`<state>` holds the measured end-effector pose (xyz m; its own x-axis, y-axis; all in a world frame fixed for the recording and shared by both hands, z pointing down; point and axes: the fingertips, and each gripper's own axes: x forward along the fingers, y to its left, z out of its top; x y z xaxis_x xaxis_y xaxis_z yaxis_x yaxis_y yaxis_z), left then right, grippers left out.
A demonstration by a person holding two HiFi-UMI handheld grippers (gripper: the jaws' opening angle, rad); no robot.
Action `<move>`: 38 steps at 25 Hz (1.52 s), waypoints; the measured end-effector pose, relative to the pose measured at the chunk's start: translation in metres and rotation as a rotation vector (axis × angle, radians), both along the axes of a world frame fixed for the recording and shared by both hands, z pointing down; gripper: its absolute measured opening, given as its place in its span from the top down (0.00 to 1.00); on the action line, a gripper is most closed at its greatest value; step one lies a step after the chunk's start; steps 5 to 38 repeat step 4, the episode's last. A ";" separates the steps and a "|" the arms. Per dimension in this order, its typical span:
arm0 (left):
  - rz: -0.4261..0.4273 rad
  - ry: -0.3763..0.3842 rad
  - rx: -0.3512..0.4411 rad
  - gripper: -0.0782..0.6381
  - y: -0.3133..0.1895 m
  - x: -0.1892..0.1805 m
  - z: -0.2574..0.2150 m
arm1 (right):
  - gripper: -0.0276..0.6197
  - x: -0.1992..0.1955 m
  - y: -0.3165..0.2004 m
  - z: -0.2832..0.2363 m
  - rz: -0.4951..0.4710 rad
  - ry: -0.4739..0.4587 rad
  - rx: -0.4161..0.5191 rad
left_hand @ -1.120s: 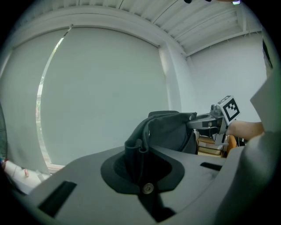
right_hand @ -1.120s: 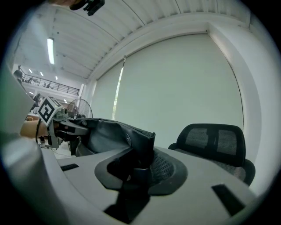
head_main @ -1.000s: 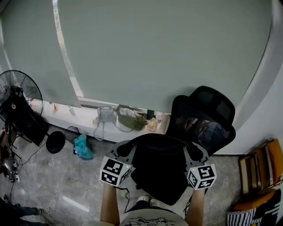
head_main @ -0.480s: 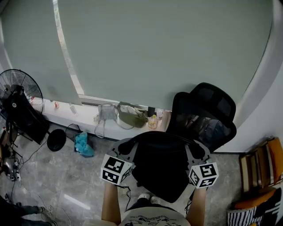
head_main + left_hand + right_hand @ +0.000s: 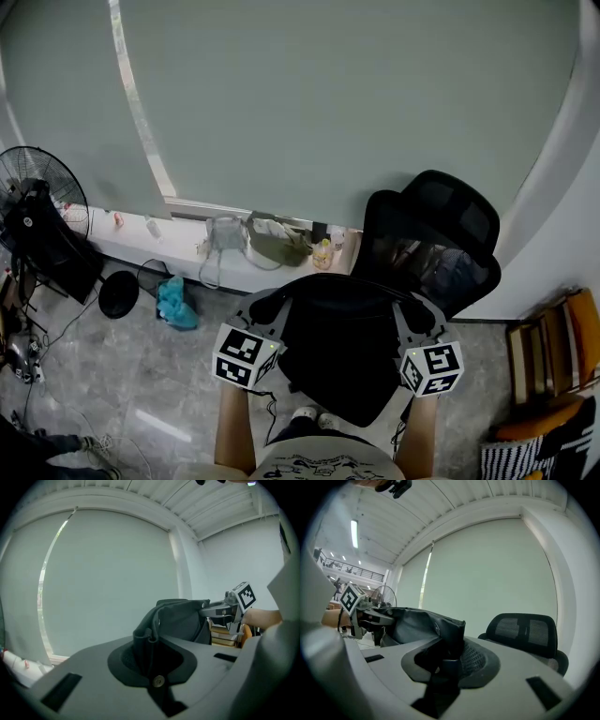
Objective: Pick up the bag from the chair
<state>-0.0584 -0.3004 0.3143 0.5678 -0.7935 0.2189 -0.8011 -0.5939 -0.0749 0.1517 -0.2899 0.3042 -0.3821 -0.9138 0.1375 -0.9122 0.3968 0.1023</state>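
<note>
A black bag hangs between my two grippers, in front of the black mesh office chair. My left gripper is shut on the bag's left edge, where dark fabric is bunched between its jaws. My right gripper is shut on the bag's right edge, with fabric pinched between its jaws. Each gripper view shows the other gripper across the bag. The chair's backrest stands behind the bag at the right.
A window ledge holds a grey bag, an olive bag and a bottle. A standing fan and a blue cloth are at the left. Wooden furniture stands at the right.
The grippers and the held bag have barely shifted; the view has drifted slightly.
</note>
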 end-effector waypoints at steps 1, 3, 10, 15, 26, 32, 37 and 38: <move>0.001 0.000 -0.001 0.85 -0.001 0.000 0.000 | 0.79 0.000 0.000 0.000 0.001 -0.001 0.000; 0.001 0.003 -0.003 0.85 -0.002 0.000 -0.001 | 0.79 0.000 -0.001 -0.001 0.003 -0.005 -0.001; 0.001 0.004 -0.004 0.85 -0.003 0.000 -0.001 | 0.79 0.000 -0.001 -0.001 0.004 -0.007 -0.002; 0.001 0.004 -0.004 0.85 -0.003 0.000 -0.001 | 0.79 0.000 -0.001 -0.001 0.004 -0.007 -0.002; 0.001 0.004 -0.004 0.85 -0.003 0.000 -0.001 | 0.79 0.000 -0.001 -0.001 0.004 -0.007 -0.002; 0.001 0.004 -0.004 0.85 -0.003 0.000 -0.001 | 0.79 0.000 -0.001 -0.001 0.004 -0.007 -0.002; 0.001 0.004 -0.004 0.85 -0.003 0.000 -0.001 | 0.79 0.000 -0.001 -0.001 0.004 -0.007 -0.002; 0.001 0.004 -0.004 0.85 -0.003 0.000 -0.001 | 0.79 0.000 -0.001 -0.001 0.004 -0.007 -0.002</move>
